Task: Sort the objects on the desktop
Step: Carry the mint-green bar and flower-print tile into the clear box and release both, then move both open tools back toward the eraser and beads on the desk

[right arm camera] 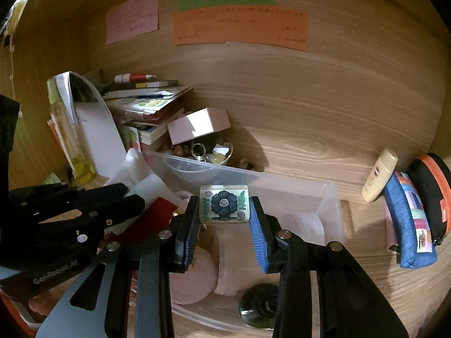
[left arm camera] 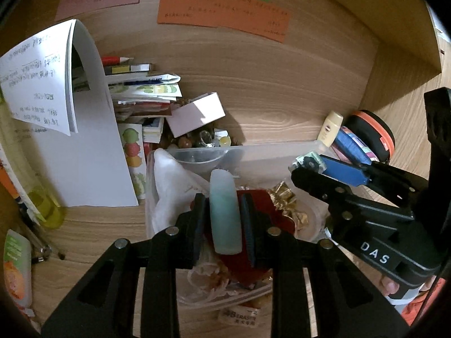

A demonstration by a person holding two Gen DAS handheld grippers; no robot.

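My left gripper is shut on a pale green, frosted tube, which hangs over the clear plastic bin. In that bin lie a white cloth, a dark red pouch and gold foil. My right gripper is shut on a small clear block with a blue flower picture, held over the same bin above pink round jars and a dark glass bottle. The right gripper also shows at the right of the left wrist view, and the left gripper at the left of the right wrist view.
Behind the bin stand a pink box, a dish of beads and rings and a stack of booklets. Bent white papers lean at left. At the right lie a cream tube, blue pouch and orange-black case.
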